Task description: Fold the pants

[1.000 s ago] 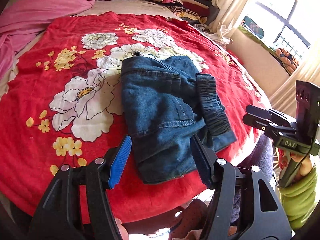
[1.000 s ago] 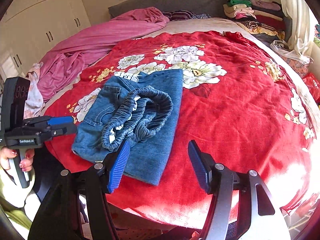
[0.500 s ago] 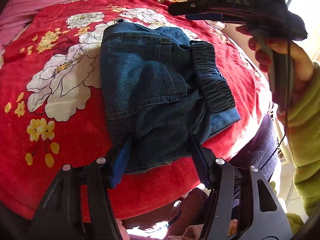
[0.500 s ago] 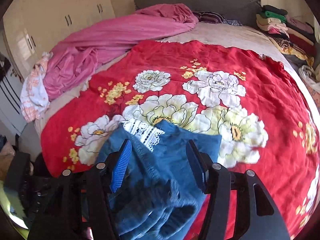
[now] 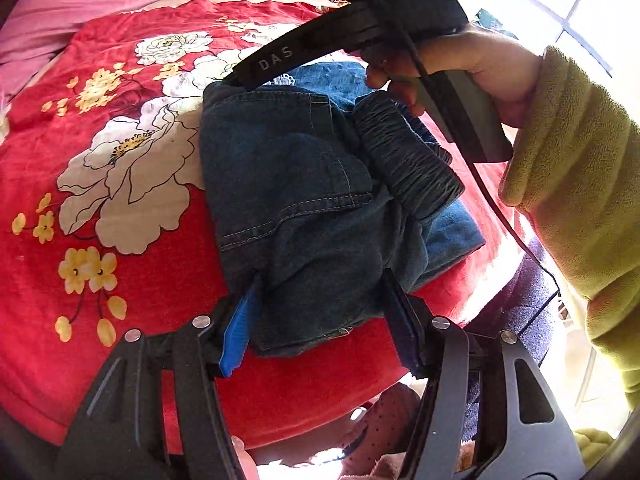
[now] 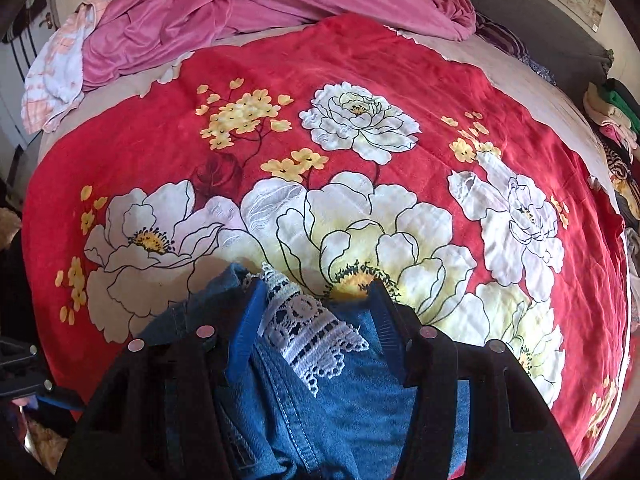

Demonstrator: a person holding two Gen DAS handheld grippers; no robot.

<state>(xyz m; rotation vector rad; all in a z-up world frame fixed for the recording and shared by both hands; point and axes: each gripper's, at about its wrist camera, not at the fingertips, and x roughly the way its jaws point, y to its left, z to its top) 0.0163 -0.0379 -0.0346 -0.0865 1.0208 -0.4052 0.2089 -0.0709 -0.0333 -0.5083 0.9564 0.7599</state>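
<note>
Pants (image 5: 304, 208) lie bunched and half-folded on the bedspread (image 5: 120, 280) near its front edge, so we judge tidying remains: our left gripper (image 5: 320, 316) straddles their near end, the right gripper (image 6: 312, 312) has been closing around the lace hem (image 6: 312, 328), neither visibly pinching yet.

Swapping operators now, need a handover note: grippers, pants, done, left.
Left gripper: jaws straddle the near edge of the folded denim pants, pads not clearly pressing.
Right gripper: jaws, just closing, straddle the far end at the lace trim; no grip yet.
Pants lie on the red floral blanket, folded into a bundle, elastic waistband on top.
Left: grip both ends, final fold.
</note>
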